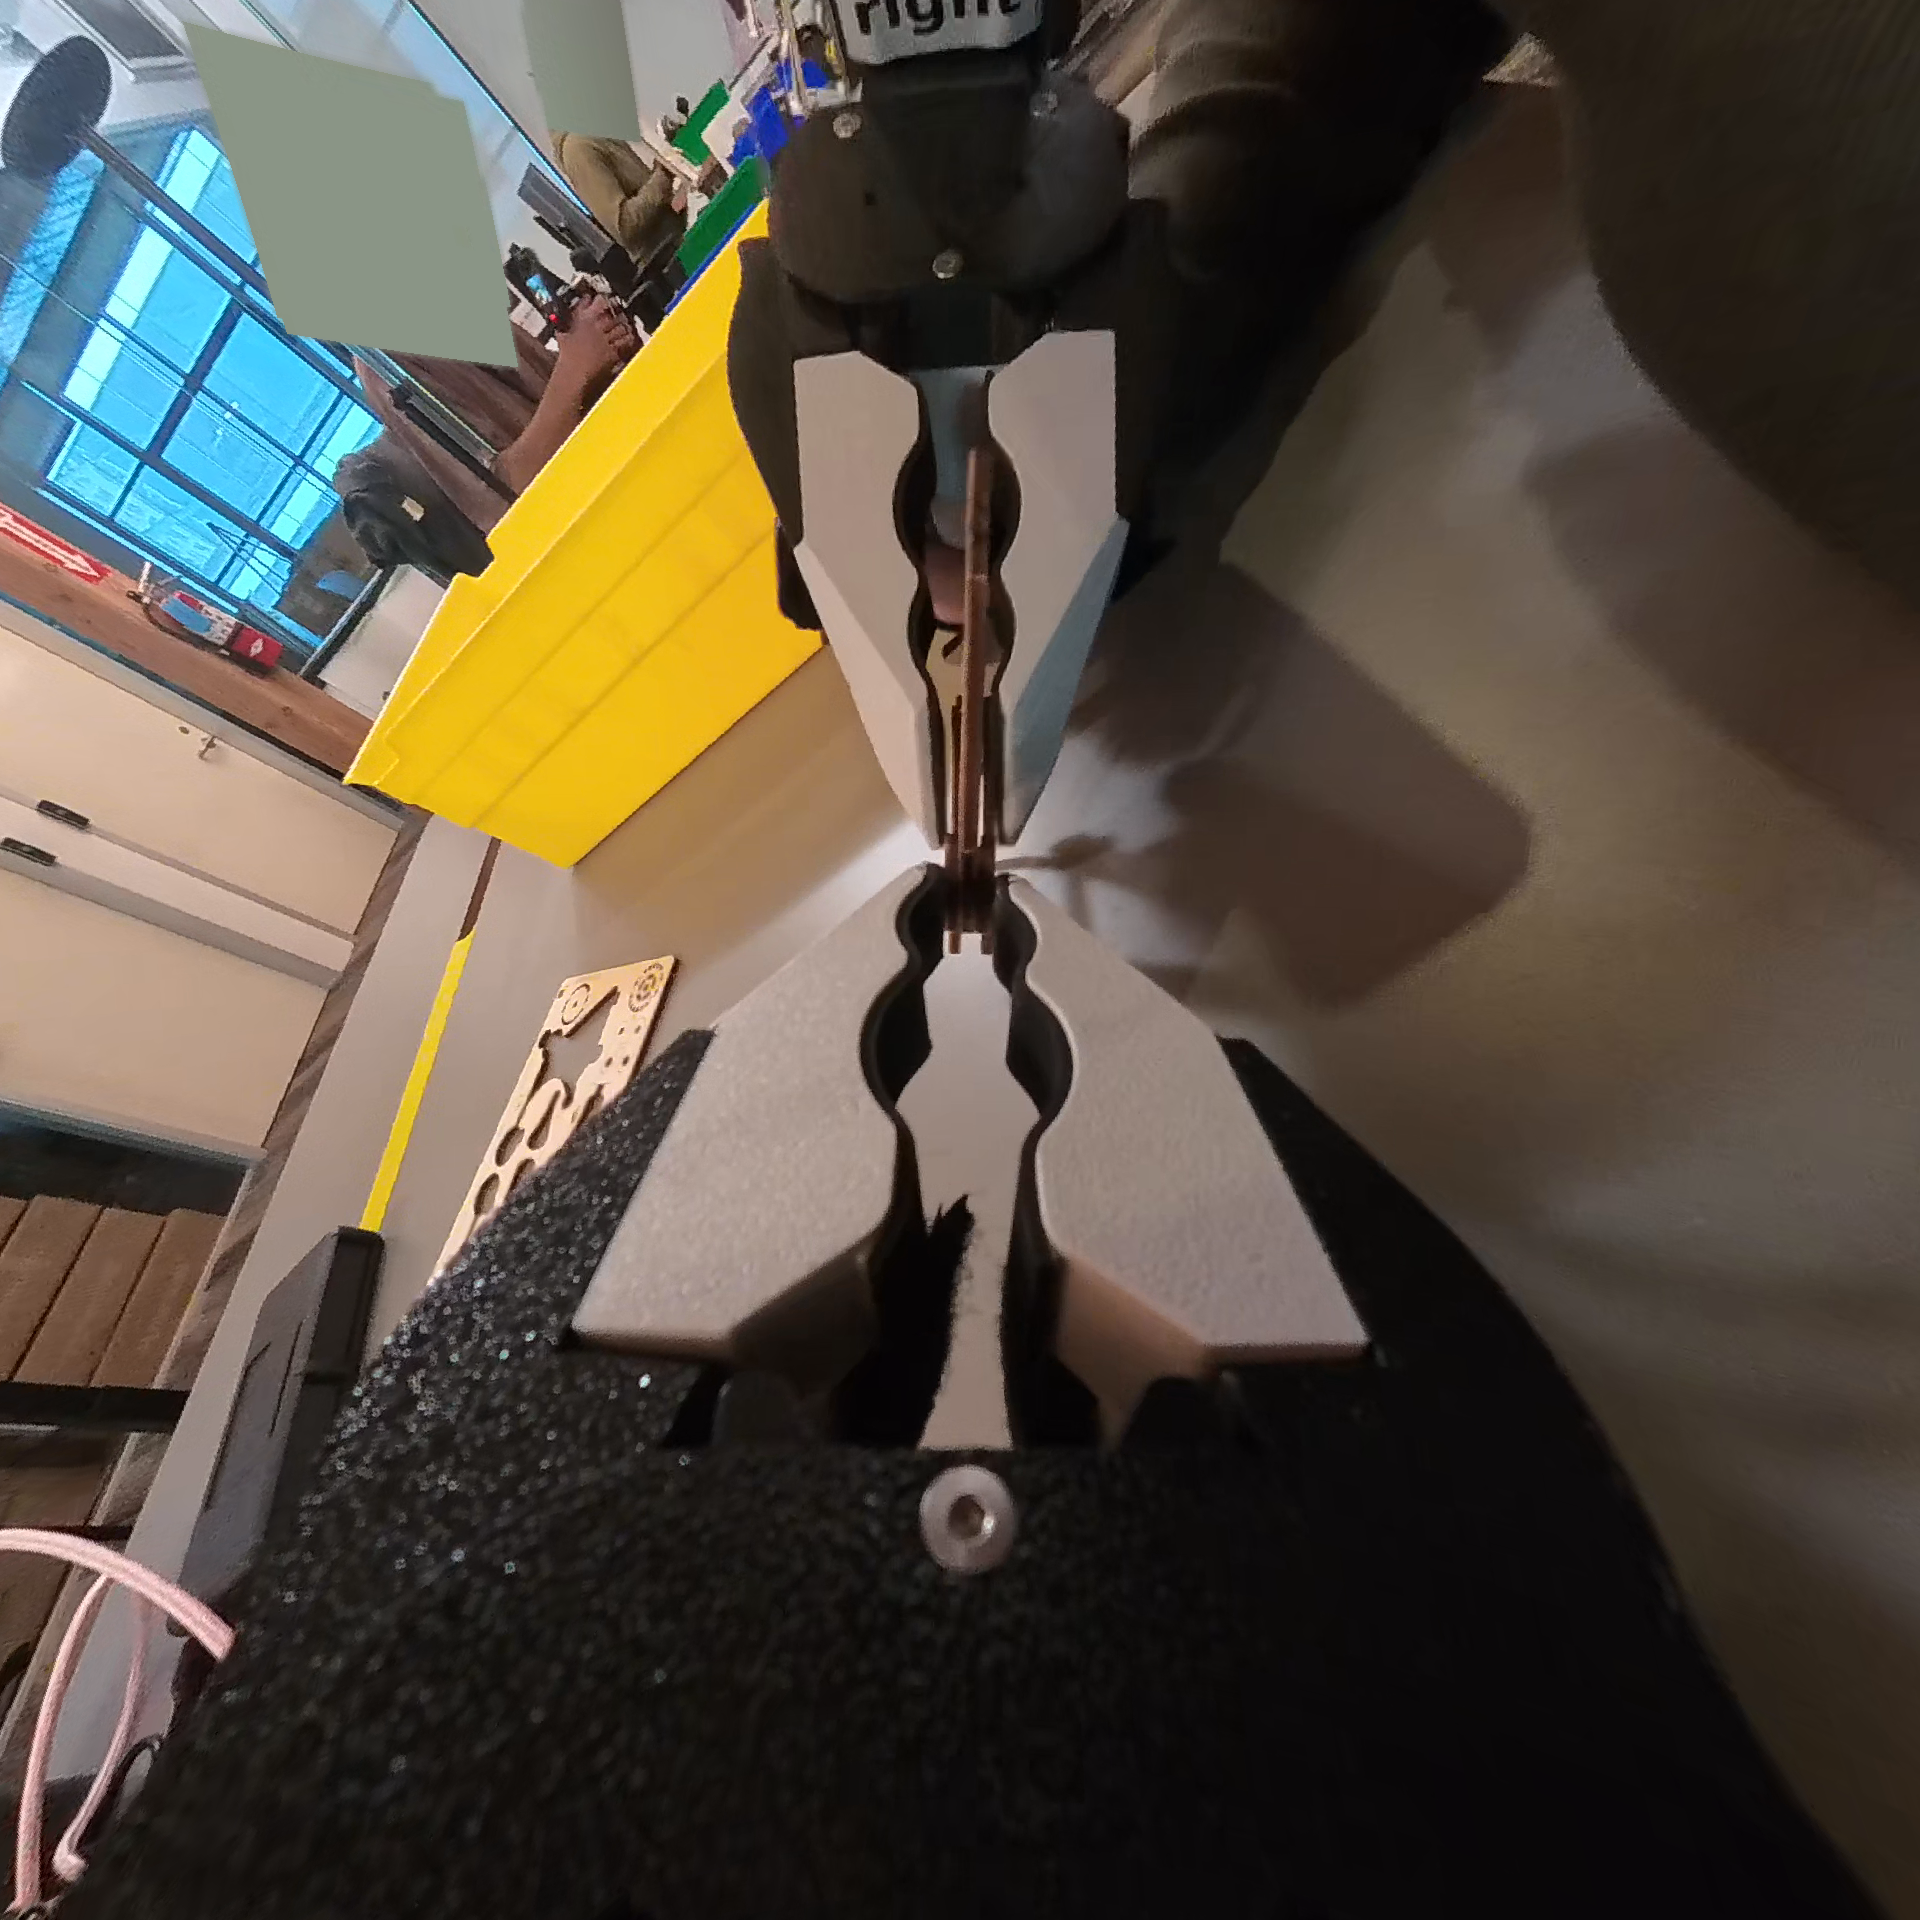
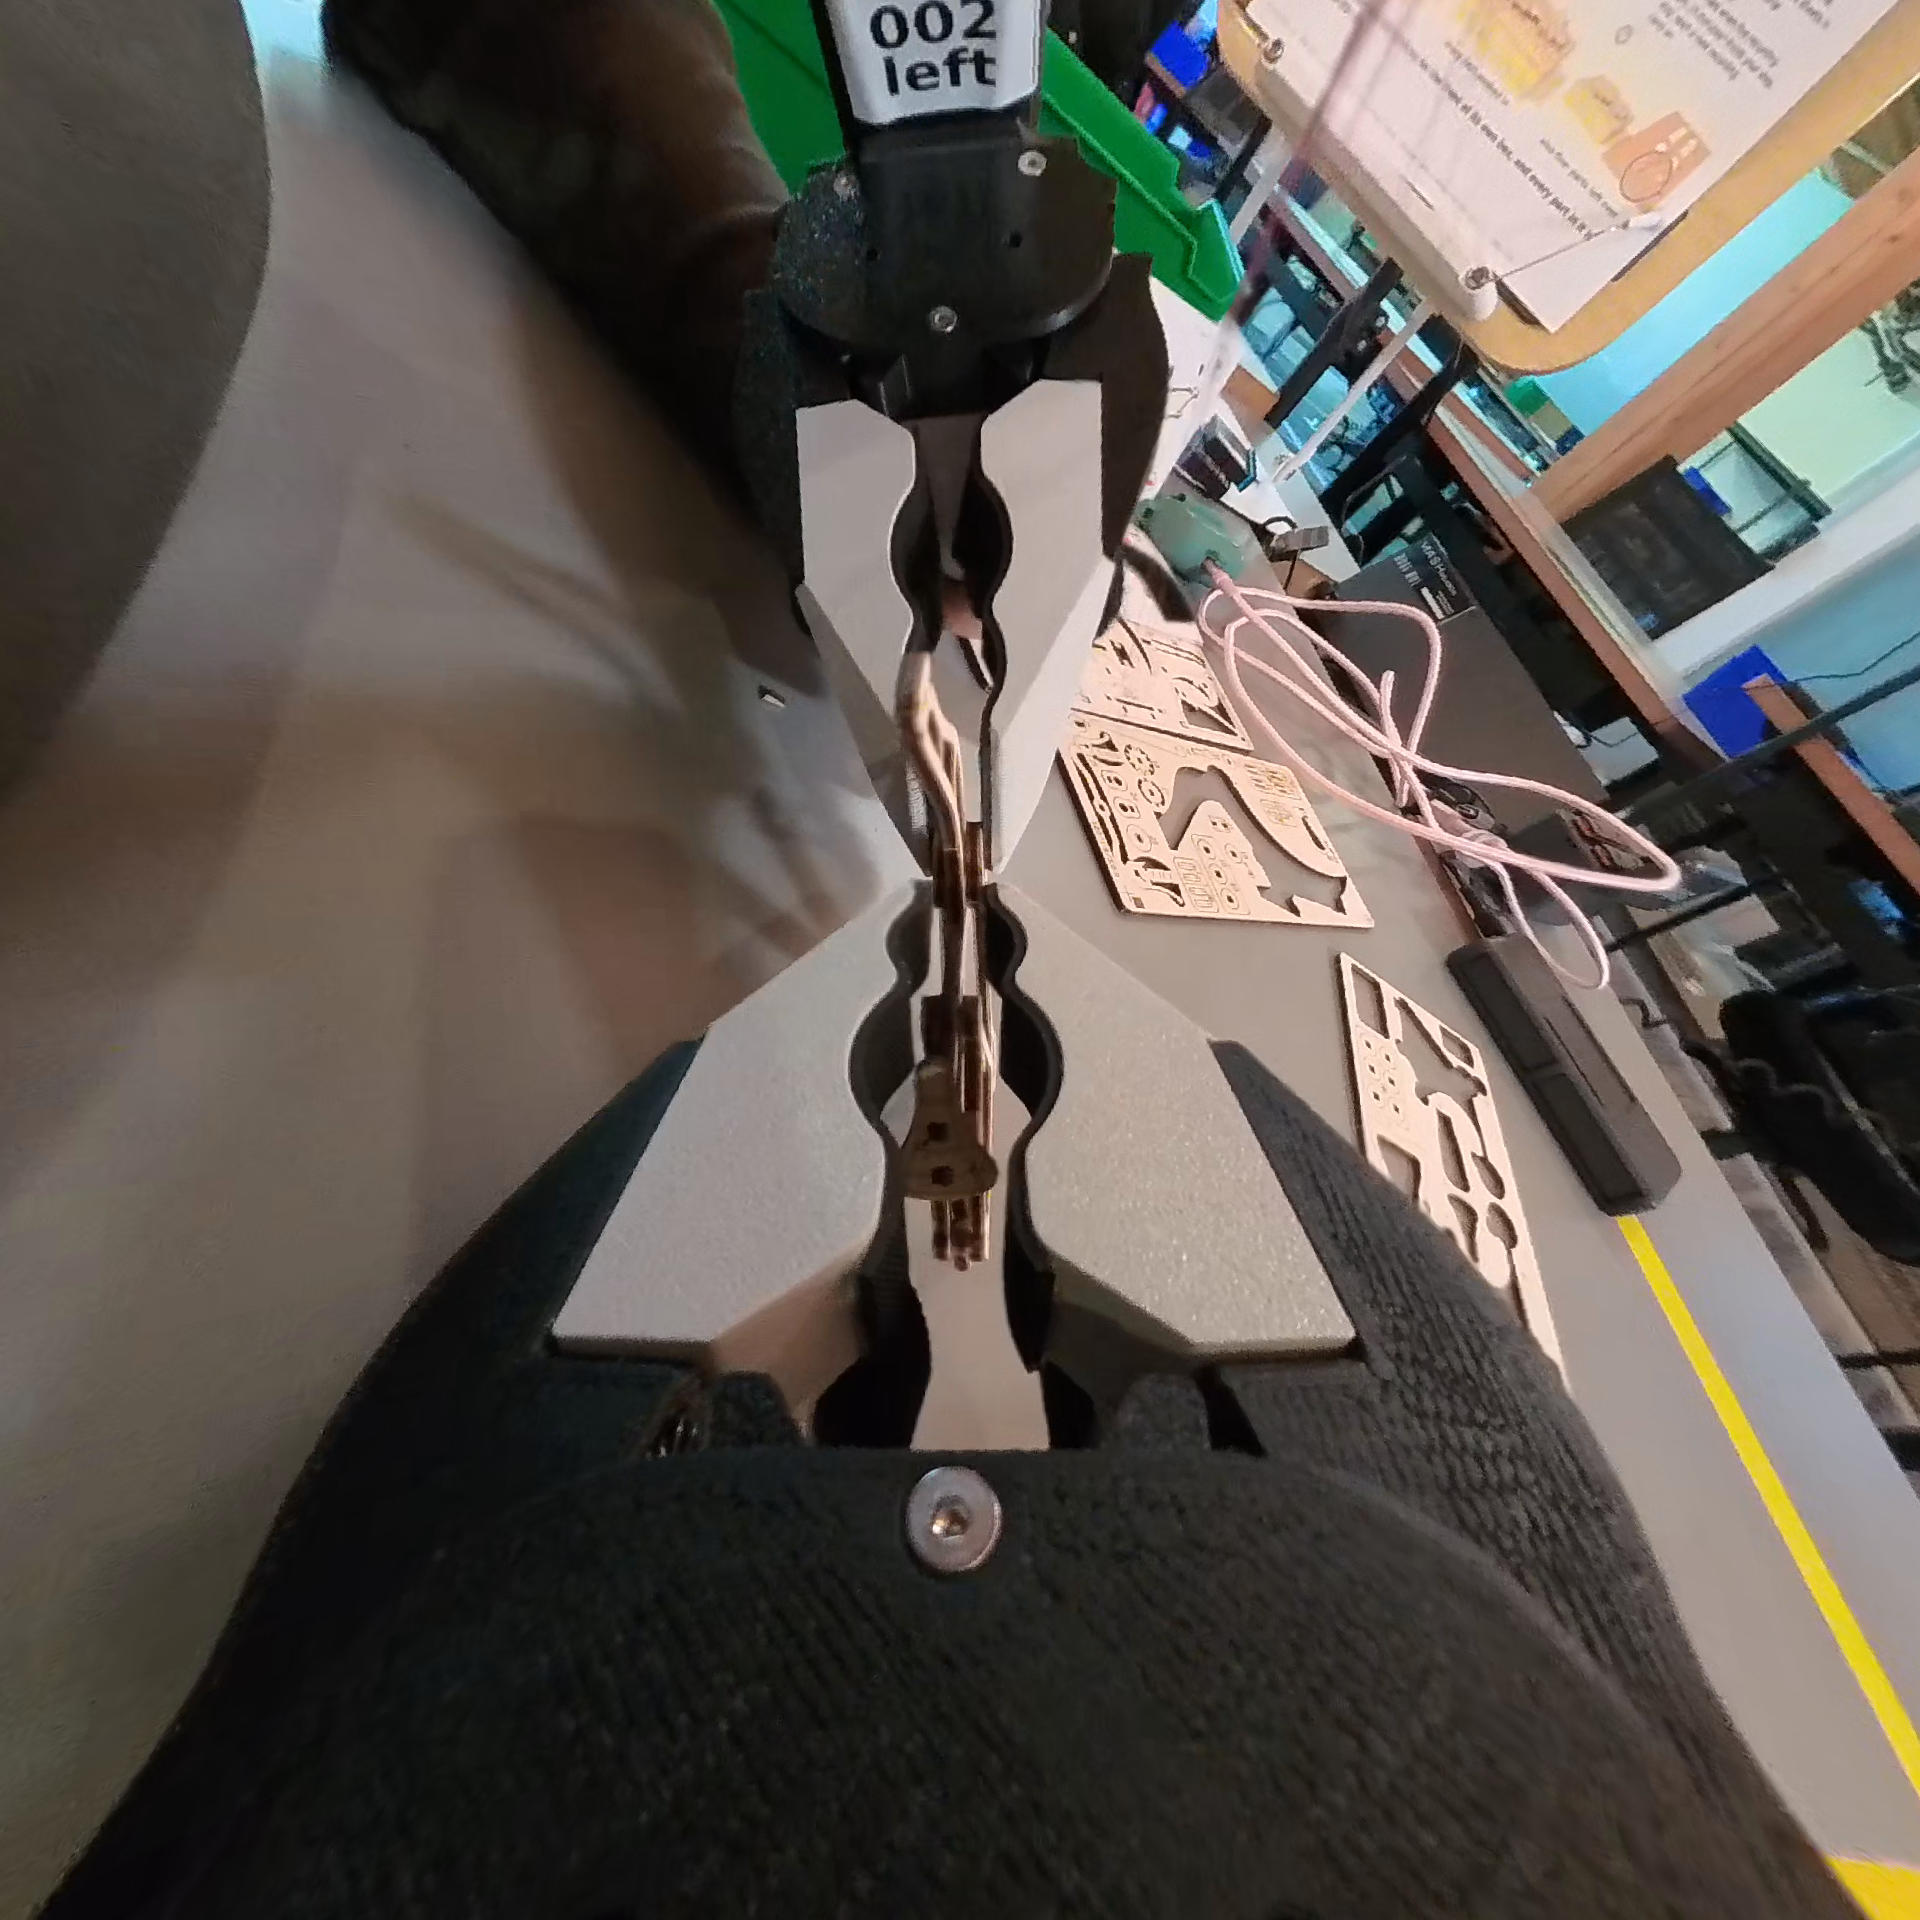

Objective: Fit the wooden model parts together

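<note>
The two grippers face each other tip to tip above the grey table. In the left wrist view, my left gripper (image 1: pixel 966 909) is shut on the near end of a thin stack of wooden model parts (image 1: pixel 975 644) seen edge-on. My right gripper (image 1: pixel 971 826) is shut on its far end. In the right wrist view, my right gripper (image 2: pixel 954 914) holds a layered wooden piece (image 2: pixel 956 1101) between its fingers. The left gripper (image 2: pixel 951 857) opposite grips a curved wooden strip (image 2: pixel 928 727) that meets the layered piece at the tips. How the parts join is hidden.
A yellow bin (image 1: pixel 623 582) stands at the table's far side, with a green bin (image 2: pixel 1122 135) beyond. Punched-out wooden sheets (image 2: pixel 1216 831) (image 2: pixel 1434 1122) (image 1: pixel 561 1091) lie flat on the table. A pink cord (image 2: pixel 1455 748) and a black bar (image 2: pixel 1558 1081) lie near the yellow-taped edge (image 2: pixel 1766 1475). Only a small space, under 4 cm, lies between the two pairs of fingers.
</note>
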The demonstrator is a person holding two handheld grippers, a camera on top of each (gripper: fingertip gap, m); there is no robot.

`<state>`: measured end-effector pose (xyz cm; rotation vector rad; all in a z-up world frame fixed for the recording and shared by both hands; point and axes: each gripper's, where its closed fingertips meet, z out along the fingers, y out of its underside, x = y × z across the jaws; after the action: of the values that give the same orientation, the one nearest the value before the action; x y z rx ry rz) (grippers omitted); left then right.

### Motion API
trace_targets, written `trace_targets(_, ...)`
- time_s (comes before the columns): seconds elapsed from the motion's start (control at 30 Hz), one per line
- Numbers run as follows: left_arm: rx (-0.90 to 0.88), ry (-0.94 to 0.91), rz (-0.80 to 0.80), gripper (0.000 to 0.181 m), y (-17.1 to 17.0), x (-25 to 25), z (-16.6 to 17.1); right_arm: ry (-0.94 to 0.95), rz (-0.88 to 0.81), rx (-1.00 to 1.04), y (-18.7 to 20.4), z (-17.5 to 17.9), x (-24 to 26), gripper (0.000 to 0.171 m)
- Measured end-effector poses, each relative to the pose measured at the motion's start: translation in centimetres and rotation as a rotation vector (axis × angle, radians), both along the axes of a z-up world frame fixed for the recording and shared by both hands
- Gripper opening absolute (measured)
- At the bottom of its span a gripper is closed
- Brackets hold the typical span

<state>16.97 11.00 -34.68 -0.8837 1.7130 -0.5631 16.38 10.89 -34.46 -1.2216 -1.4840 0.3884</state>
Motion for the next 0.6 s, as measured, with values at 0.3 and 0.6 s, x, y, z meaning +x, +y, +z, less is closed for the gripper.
trace_targets(0.3,0.019,-0.026,0.04,0.006,1.0,-0.4,0.2,-0.122,-0.03,0.157,0.7,0.1,2.9,0.031)
trace_targets(0.6,0.026,-0.036,0.041,0.006,1.0,-0.3,0.3,-0.124,-0.032,0.196,0.4,0.5,3.2,0.018)
